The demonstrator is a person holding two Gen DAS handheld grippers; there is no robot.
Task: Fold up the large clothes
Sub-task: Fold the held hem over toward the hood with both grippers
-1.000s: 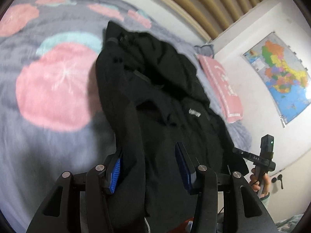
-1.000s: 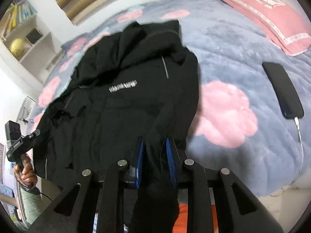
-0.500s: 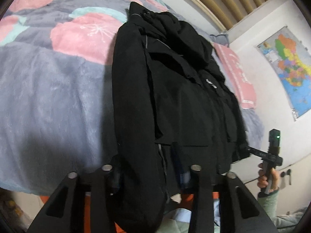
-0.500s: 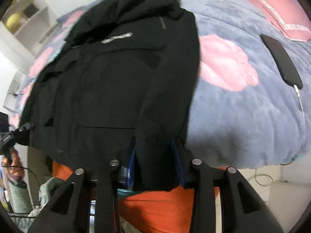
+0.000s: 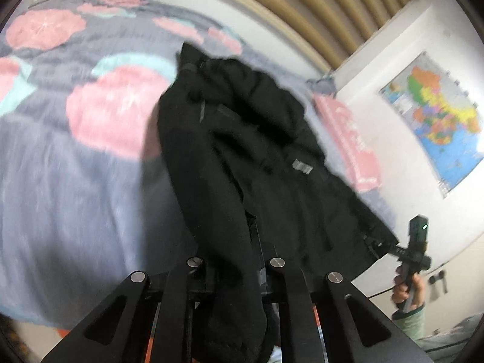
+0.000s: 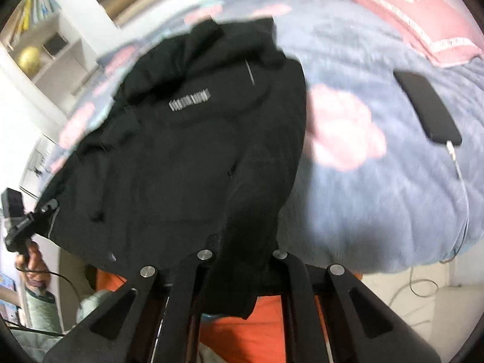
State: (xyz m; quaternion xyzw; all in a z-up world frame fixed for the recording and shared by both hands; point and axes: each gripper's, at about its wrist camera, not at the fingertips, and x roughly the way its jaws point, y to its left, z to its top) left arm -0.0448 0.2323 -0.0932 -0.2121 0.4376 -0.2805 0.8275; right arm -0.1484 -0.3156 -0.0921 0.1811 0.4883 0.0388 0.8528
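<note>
A large black hooded jacket with a small white chest logo lies front-up on the bed, its lower part lifted off the near edge. It also fills the right wrist view. My left gripper is shut on the jacket's left sleeve end. My right gripper is shut on the right sleeve end. Cloth hides the fingertips of both. The right gripper also shows in the left wrist view, and the left gripper shows in the right wrist view, each at a lower corner of the jacket.
The bed has a grey fleece blanket with pink flowers. A pink pillow lies at the head. A black phone on a white cable lies right of the jacket. A shelf and a wall map stand beside the bed.
Both grippers, still holding the sleeve ends, pulled back and down off the bed edge half a second ago, and have since moved forward and up towards the bed. The jacket is blurred with motion.
</note>
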